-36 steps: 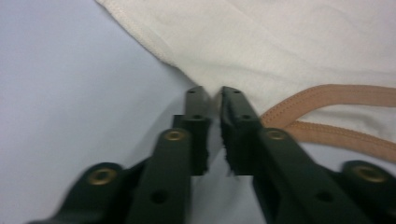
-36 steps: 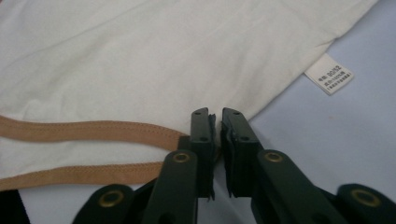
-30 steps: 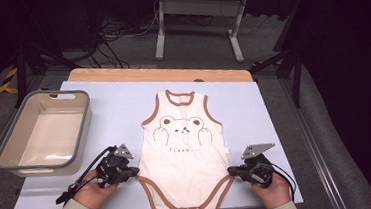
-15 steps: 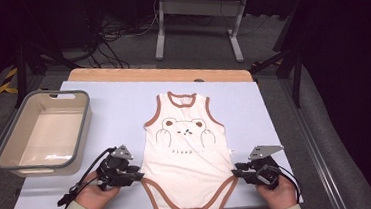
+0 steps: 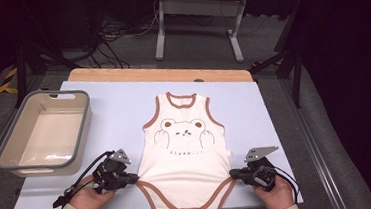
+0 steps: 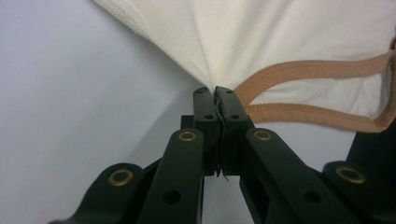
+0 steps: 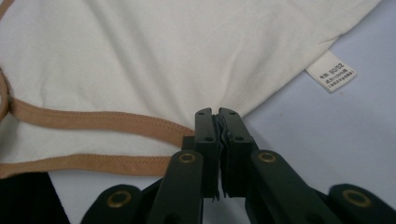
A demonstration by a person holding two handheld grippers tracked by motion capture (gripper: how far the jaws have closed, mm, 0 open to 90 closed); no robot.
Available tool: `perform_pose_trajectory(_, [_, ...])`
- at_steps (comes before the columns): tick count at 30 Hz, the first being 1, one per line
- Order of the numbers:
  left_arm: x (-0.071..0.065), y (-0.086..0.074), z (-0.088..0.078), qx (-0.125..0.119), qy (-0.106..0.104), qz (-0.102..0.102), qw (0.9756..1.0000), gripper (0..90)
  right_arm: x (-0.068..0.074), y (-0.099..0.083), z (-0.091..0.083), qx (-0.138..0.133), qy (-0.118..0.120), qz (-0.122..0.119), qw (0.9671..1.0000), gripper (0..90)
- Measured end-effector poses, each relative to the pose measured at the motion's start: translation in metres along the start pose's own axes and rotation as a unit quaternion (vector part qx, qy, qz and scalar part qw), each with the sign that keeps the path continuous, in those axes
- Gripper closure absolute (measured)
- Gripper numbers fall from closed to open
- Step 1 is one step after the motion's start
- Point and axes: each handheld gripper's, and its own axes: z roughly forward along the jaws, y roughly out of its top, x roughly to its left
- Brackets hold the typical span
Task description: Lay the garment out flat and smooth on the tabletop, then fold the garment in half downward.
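- The bodysuit lies flat, face up, on the light blue table, neck away from the person and snap end toward them, stretched between the two grippers.
- A tub sits well apart to the outer side of the left gripper's fingers; it looks empty.
- The left gripper, held in the person's left hand, has its fingers clenched on the bodysuit's left hip corner. In the left gripper view the fingers pinch the cloth just where the side seam meets the brown leg trim, and the fabric fans out beyond the tips.
- The bear print is ahead of both pairs of fingers, midway between them.
- The right gripper, in the right hand, is likewise clenched on the right hip corner. In the right gripper view its fingers bite the cloth beside the trim, and a small care label sticks out from the side seam just beyond and to one side of the tips.
- By the look of it, the cloth is thin, light and limp: it will sag and fold wherever it is not held, so the two hip corners, at the firmer stitched trim, seem good places to hold.
- A shallow pinch could slip off the soft knit if pulled hard.
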Motion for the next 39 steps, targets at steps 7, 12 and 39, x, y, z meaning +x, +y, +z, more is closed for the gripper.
perform_pose_trajectory(7, [0.002,0.002,0.001,-0.02,0.0,0.002,0.9998,85.3,0.0,-0.002,-0.005,0.007,0.0,-0.001,1.0,86.9])
perform_pose_trajectory(12, [0.008,0.006,-0.005,-0.065,0.008,0.001,0.9978,66.3,0.0,0.005,-0.007,-0.023,-0.025,-0.013,0.9994,63.0])
perform_pose_trajectory(39, [0.036,0.068,-0.009,-0.189,0.055,0.026,0.9802,15.6,-0.042,0.06,-0.003,-0.178,-0.042,-0.014,0.983,12.2])
